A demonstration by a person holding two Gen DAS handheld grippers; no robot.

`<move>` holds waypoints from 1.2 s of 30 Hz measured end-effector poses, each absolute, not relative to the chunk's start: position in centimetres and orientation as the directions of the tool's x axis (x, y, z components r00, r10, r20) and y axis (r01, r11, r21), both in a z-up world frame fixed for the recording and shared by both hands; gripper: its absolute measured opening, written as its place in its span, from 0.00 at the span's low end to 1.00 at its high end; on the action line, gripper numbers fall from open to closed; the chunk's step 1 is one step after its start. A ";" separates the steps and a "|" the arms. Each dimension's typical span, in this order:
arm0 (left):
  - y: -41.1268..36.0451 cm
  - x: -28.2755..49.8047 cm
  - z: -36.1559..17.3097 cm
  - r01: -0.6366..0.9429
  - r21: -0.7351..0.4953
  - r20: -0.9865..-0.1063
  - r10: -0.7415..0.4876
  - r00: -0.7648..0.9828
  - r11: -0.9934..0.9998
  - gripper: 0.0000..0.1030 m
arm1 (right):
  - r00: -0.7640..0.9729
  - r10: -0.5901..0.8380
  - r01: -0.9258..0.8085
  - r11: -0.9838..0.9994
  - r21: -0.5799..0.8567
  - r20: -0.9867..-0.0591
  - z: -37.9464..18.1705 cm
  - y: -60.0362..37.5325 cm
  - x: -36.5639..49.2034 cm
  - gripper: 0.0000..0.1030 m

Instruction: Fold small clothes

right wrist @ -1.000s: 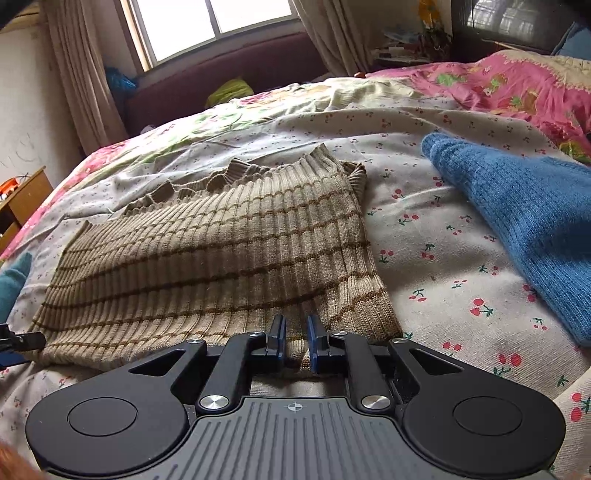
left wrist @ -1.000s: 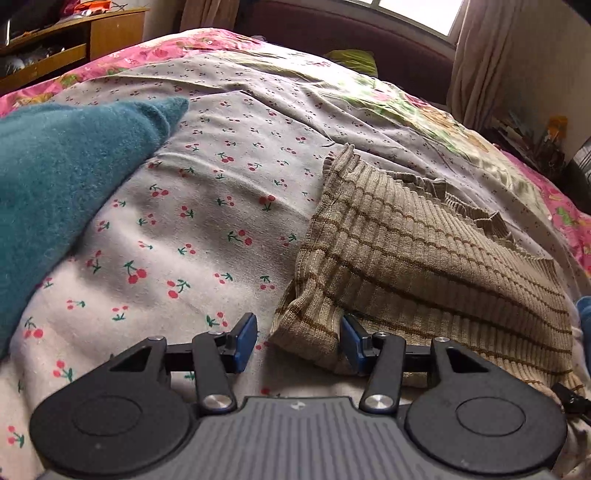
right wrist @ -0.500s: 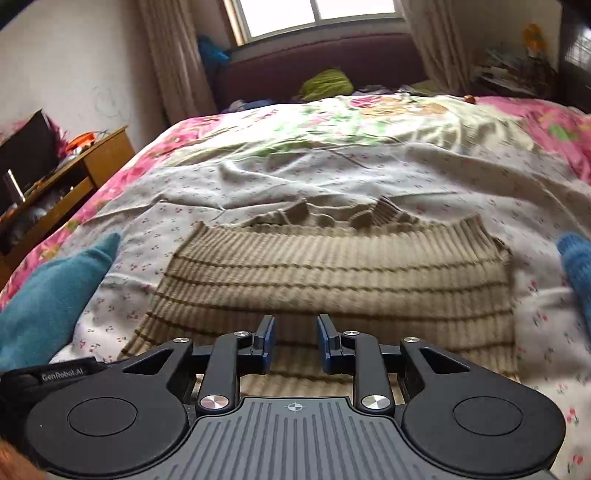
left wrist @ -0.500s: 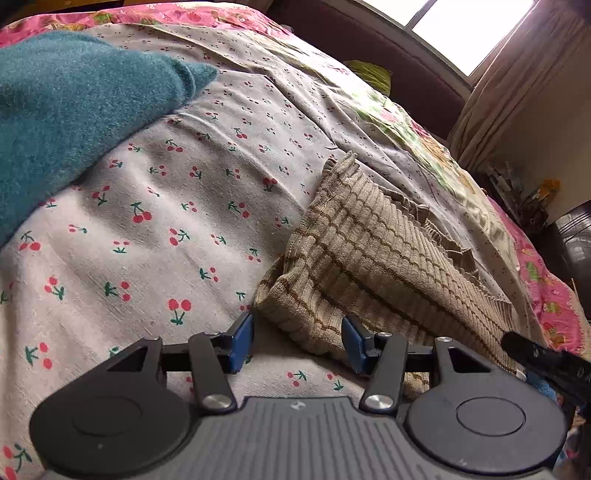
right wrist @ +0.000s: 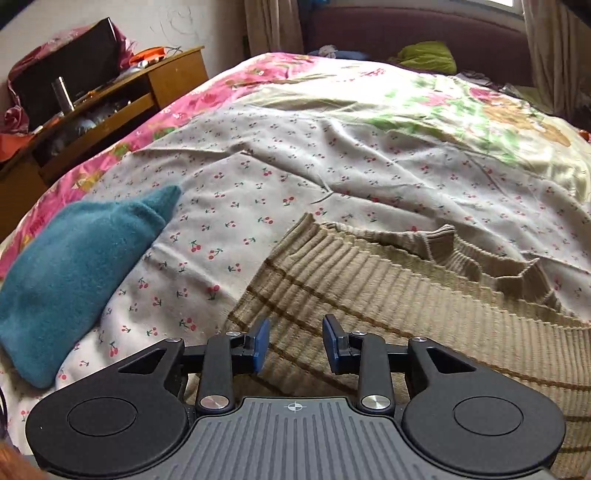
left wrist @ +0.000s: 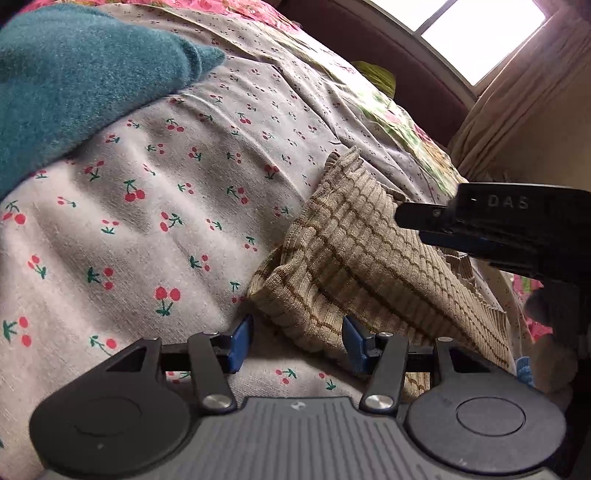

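A beige ribbed sweater with brown stripes [left wrist: 369, 258] lies folded on the cherry-print bedsheet [left wrist: 166, 221]. Its near left corner sits between the fingers of my left gripper [left wrist: 298, 343]. The blue pads stand wide apart on either side and do not press the cloth. My right gripper [right wrist: 297, 343] hovers over the left part of the sweater [right wrist: 406, 295]. Its jaws are opening with nothing between them. In the left wrist view the right gripper [left wrist: 406, 221] reaches in from the right, above the sweater.
A teal sweater [right wrist: 74, 280] lies on the sheet to the left [left wrist: 74, 85]. A wooden bedside cabinet [right wrist: 110, 110] with clutter stands beyond the bed's left edge. A dark red headboard [right wrist: 406, 33] with a green cloth [right wrist: 428, 55] is at the far end.
My right gripper has let go of the sweater's near hem at the right, swung left across it with jaws widening, and come into the left wrist view. The left gripper rolled, staying in place.
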State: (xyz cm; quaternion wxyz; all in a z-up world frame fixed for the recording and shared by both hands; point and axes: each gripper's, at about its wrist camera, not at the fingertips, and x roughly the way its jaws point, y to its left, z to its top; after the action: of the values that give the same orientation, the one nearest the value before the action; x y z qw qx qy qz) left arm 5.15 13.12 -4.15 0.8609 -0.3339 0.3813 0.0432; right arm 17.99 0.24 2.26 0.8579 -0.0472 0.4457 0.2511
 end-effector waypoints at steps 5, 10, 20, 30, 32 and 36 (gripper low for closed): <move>12.2 5.4 -4.3 -0.308 -0.503 -0.685 -0.155 0.712 0.807 0.62 | 0.399 0.371 -0.497 0.856 0.142 -0.839 0.8 3.7 20.3 0.39; 12.0 6.1 -4.6 -0.282 -0.523 -0.672 -0.186 0.717 0.804 0.65 | 0.372 0.271 -0.509 0.860 0.049 -0.888 -0.7 6.9 21.9 0.41; 11.7 6.6 -4.5 -0.244 -0.534 -0.656 -0.215 0.723 0.809 0.65 | 0.348 0.095 -0.582 0.802 -0.136 -0.933 -2.7 10.8 22.3 0.56; 11.7 6.3 -4.3 -0.248 -0.517 -0.658 -0.195 0.728 0.820 0.67 | 0.392 0.108 -0.555 0.820 -0.141 -0.914 -0.9 8.2 22.0 0.17; 11.5 6.3 -4.3 -0.247 -0.500 -0.661 -0.181 0.728 0.830 0.67 | 0.398 0.134 -0.546 0.830 -0.117 -0.908 -0.4 7.4 21.8 0.16; 11.0 6.4 -4.2 -0.240 -0.465 -0.664 -0.157 0.731 0.852 0.69 | 0.410 0.184 -0.530 0.845 -0.069 -0.893 0.8 5.9 21.5 0.15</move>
State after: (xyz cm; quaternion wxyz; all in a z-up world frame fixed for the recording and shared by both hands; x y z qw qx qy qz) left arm 6.37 11.04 -4.25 0.8899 -0.2708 0.3662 0.0231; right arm 21.54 5.88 0.80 0.8215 -0.1739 0.4977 0.2173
